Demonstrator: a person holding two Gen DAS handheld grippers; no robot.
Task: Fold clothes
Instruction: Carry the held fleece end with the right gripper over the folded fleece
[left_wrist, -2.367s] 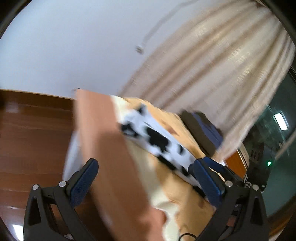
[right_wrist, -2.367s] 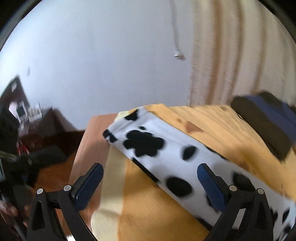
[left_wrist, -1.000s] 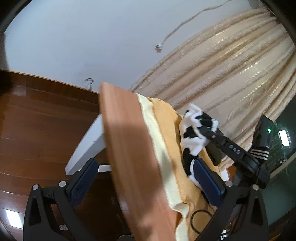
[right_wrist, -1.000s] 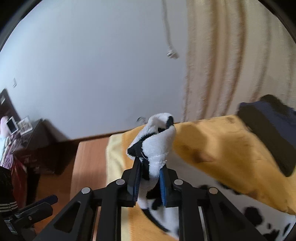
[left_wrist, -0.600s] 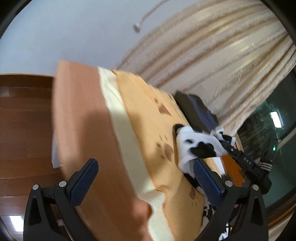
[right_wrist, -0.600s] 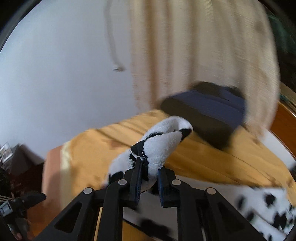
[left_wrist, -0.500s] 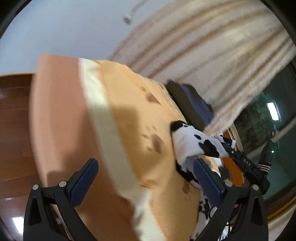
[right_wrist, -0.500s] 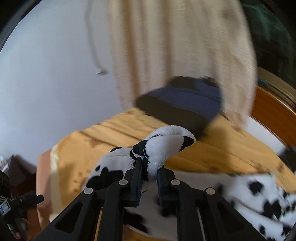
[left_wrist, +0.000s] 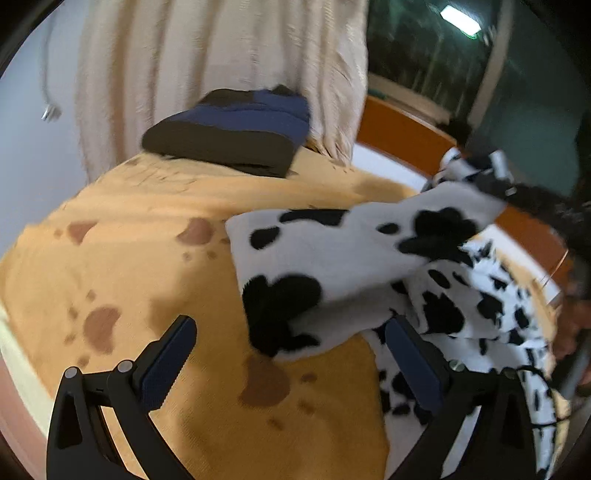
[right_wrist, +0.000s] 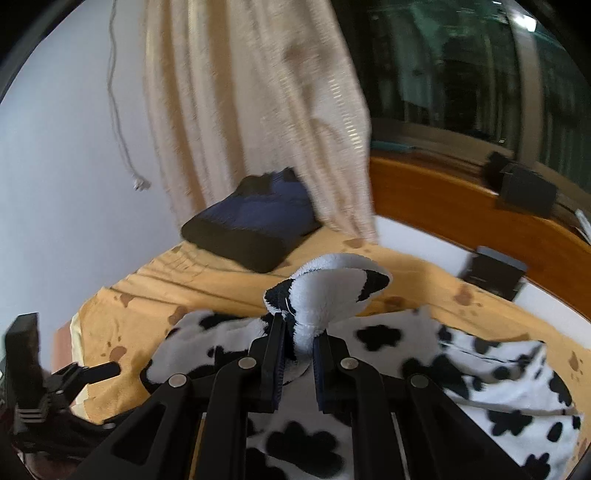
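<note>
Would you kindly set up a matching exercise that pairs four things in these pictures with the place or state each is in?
Things:
1. right tool
2. left tool
3. dark blue folded garment
4. cream curtain

States or places:
A. hangs behind the far edge of the bed
B. open, nothing between its pads
C. shut on a bunched end of the cow-print fleece
D. lies folded on the orange blanket near the curtain

Pairs: 1-C, 2-B, 3-D, 4-A
</note>
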